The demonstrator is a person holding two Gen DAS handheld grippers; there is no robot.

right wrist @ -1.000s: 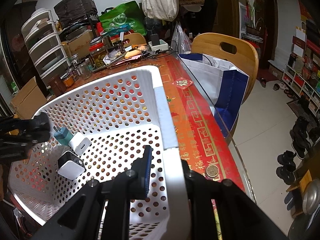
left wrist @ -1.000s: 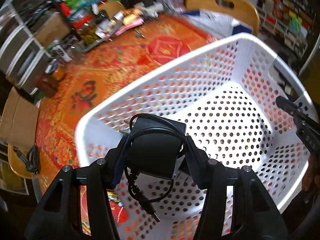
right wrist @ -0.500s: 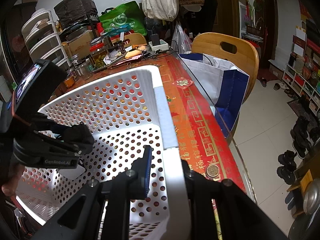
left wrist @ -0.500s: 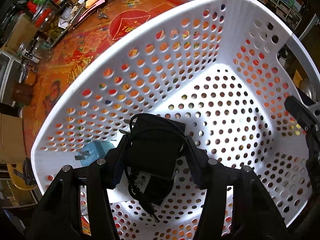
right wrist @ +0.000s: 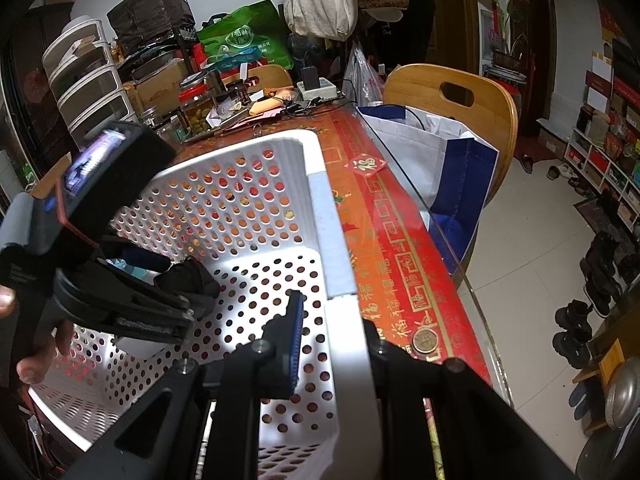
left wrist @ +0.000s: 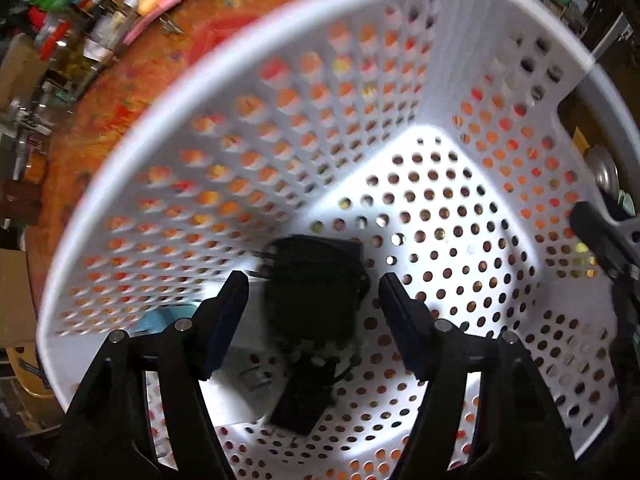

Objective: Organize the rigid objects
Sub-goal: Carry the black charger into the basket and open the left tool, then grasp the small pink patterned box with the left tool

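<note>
Cluttered table (right wrist: pixel 404 264) with red-orange cloth carries a white perforated basket (left wrist: pixel 460 216). Black adapter (left wrist: pixel 316 292) with wrapped cord sits in basket, between the spread fingers of left gripper (left wrist: pixel 314 300), no contact visible. White charger (left wrist: pixel 236 392) and blue plug (left wrist: pixel 158 320) beside it. Right gripper (right wrist: pixel 332 340) pinches basket's rim.

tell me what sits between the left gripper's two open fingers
In the left wrist view, the black charger with its wound cable lies between the left gripper fingers, touching neither, inside the white basket.
</note>
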